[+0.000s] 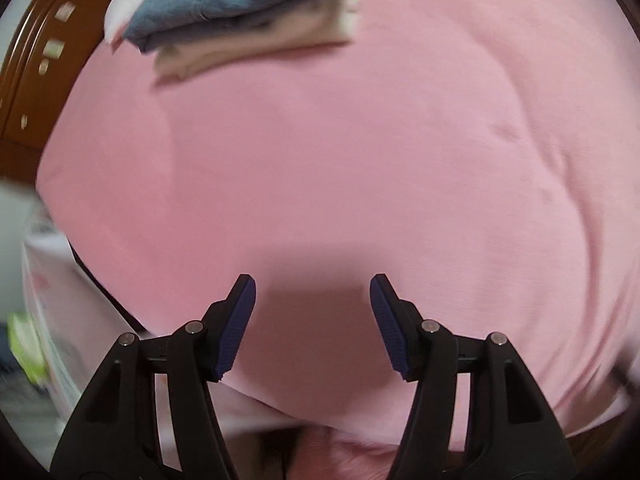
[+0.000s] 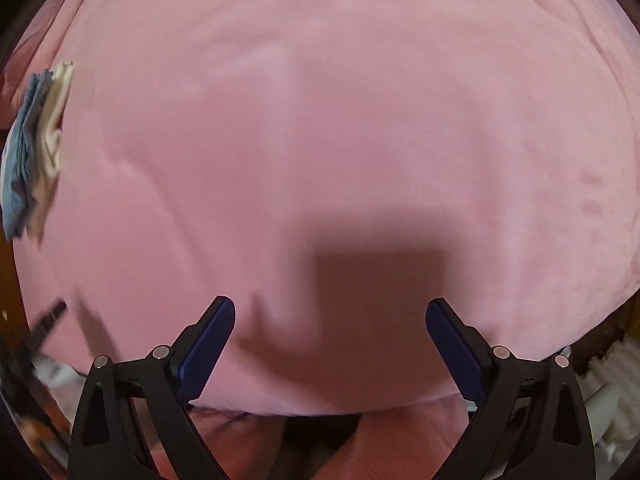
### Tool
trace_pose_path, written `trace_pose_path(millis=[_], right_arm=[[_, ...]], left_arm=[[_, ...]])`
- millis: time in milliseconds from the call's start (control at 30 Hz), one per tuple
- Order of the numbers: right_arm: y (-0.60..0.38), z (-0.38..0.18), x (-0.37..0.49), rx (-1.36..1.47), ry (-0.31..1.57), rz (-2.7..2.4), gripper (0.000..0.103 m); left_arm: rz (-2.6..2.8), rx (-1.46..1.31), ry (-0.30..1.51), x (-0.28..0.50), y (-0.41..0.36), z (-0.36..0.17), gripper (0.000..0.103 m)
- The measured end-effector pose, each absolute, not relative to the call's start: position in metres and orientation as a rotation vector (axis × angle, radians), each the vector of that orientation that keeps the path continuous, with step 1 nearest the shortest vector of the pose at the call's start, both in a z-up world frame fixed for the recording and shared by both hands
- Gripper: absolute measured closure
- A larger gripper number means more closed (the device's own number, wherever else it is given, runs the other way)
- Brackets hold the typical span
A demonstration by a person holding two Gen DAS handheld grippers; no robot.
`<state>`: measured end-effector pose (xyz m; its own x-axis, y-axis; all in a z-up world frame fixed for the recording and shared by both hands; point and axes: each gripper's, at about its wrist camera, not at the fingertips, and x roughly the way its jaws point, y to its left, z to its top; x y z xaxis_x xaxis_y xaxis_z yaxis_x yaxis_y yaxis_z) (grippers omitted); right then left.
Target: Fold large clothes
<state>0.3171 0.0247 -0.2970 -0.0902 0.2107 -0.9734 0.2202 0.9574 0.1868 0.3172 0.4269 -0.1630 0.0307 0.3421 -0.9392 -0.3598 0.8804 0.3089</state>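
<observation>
Both wrist views aimed steeply down over a pink sheet [image 1: 320, 160] on a bed, close above it. Left view facing toward a wooden headboard [image 1: 36, 92]. Shared ground: the pink expanse and a folded stack of clothes [image 1: 240, 12], top left in one, far left [image 2: 36, 148] in the other.

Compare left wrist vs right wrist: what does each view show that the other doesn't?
Left wrist only: a brown wooden headboard at upper left, and the left gripper, jaws apart with nothing between them.

Right wrist only: the right gripper, jaws wider apart and empty, and something white and ridged past the bed's lower right edge, too blurred to identify.

Both: the pink sheet filling the frame, the folded stack of clothes with a blue piece on top, and a gripper shadow on the sheet.
</observation>
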Motion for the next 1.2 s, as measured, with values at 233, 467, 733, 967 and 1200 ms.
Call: trace_pose_path(millis=[233,467,733,967,1200], right_arm=[[-0.057,-0.280,0.267,-0.032,1.703,-0.035,0.004],[-0.110,-0.234,0.236,0.120,1.661,-0.122,0.002],[-0.114,-0.133,0.241,0.203,1.498,0.004,0.002],[-0.105,-0.034,0.251,0.340,1.404,0.084,0.002],[-0.078,0.031,0.236,0.231,1.276,0.106,0.001]], left_arm=[[0.655,-0.270,1.595,0.291,0.305,-0.183,0.046],[0.184,0.030,1.510,0.294,0.143,-0.138,0.046],[-0.102,0.149,1.261,0.296,0.061,-0.030,0.046],[-0.076,-0.058,1.157,0.288,0.090,0.046,0.045],[-0.051,0.032,1.103,0.234,0.105,0.092,0.031]])
